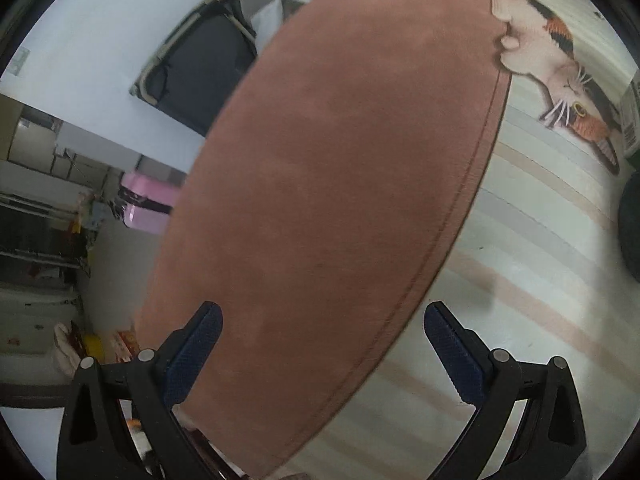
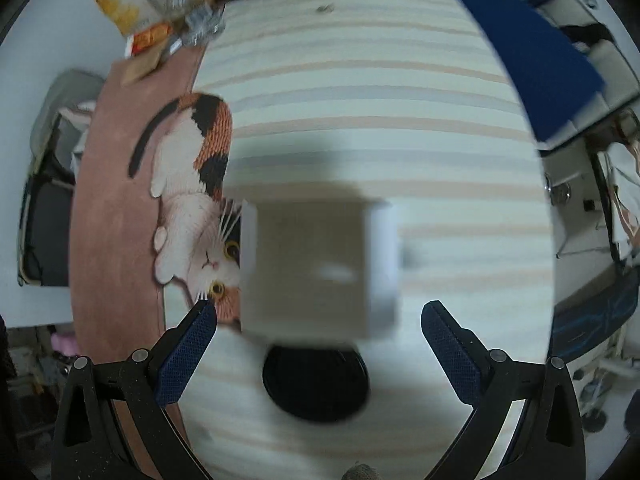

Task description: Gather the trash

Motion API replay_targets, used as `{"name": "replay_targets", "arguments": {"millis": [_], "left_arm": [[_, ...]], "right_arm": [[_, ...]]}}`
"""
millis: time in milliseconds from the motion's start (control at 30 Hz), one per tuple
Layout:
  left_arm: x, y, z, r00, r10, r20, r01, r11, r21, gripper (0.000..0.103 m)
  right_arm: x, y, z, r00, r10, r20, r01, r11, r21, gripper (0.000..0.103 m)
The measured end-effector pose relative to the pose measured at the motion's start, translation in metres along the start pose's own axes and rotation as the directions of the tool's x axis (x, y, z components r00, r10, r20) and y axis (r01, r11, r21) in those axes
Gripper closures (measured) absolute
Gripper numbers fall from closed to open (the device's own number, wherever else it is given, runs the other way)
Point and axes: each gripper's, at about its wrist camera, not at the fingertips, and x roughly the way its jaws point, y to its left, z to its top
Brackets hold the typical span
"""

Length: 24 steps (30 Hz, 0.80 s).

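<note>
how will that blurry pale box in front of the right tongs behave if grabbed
The box looks like plain cardboard with flat faces, so probably light and fairly stiff. It shouldn't roll. It spans much of the gap between the open right tongs, so the grip may be tight.

1. The left wrist view is held close over the brown mat border [image 1: 328, 184], filling mid-frame.
2. The right wrist view is aimed down on the striped mat [image 2: 360, 80].
3. The cat picture [image 1: 552, 60] [image 2: 192, 200] is shared.

White floor [image 1: 80, 40]; dark open suitcase [image 1: 200, 76] beside the brown-bordered striped cat-print surface [image 2: 360, 120]; pink case [image 1: 146, 204] near cluttered shelving [image 1: 36, 232].
</note>
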Motion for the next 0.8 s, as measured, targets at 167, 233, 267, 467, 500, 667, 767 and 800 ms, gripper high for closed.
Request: {"name": "replay_targets", "arguments": {"millis": [167,233,267,467,500,667,767,800], "left_arm": [[-0.010,-0.015,0.015,0.997,-0.081,-0.017,0.081,0.997,-0.002,0.000],[-0.020,-0.028,0.022,0.993,-0.120,0.008,0.120,0.992,0.030,0.000],[-0.024,-0.038,0.025,0.990,-0.138,0.016,0.137,0.989,0.056,0.000],[-0.050,-0.102,0.030,0.936,-0.351,-0.023,0.348,0.911,0.222,0.000],[-0.052,-0.110,0.031,0.919,-0.392,-0.046,0.392,0.891,0.228,0.000],[-0.057,-0.142,0.036,0.866,-0.485,-0.119,0.499,0.832,0.241,0.000],[-0.047,-0.159,0.041,0.860,-0.484,-0.164,0.511,0.823,0.250,0.000],[-0.041,-0.165,0.042,0.859,-0.476,-0.188,0.510,0.823,0.251,0.000]], "right_arm": [[0.024,0.009,0.013,0.998,-0.061,-0.017,0.059,0.993,-0.104,0.016],[0.021,-0.002,0.014,0.999,-0.048,-0.012,0.046,0.992,-0.120,0.017],[0.019,-0.009,0.015,0.999,-0.049,-0.010,0.048,0.991,-0.122,0.017],[-0.004,-0.084,-0.008,0.997,-0.075,0.013,0.076,0.990,-0.115,0.017],[-0.005,-0.096,-0.013,0.996,-0.085,0.009,0.086,0.990,-0.110,0.017],[-0.001,-0.153,-0.038,0.993,-0.117,-0.017,0.116,0.993,-0.035,0.017],[0.002,-0.171,-0.044,0.995,-0.100,-0.019,0.100,0.995,0.008,0.017],[0.001,-0.173,-0.045,0.995,-0.100,-0.019,0.100,0.995,0.015,0.017]]}}
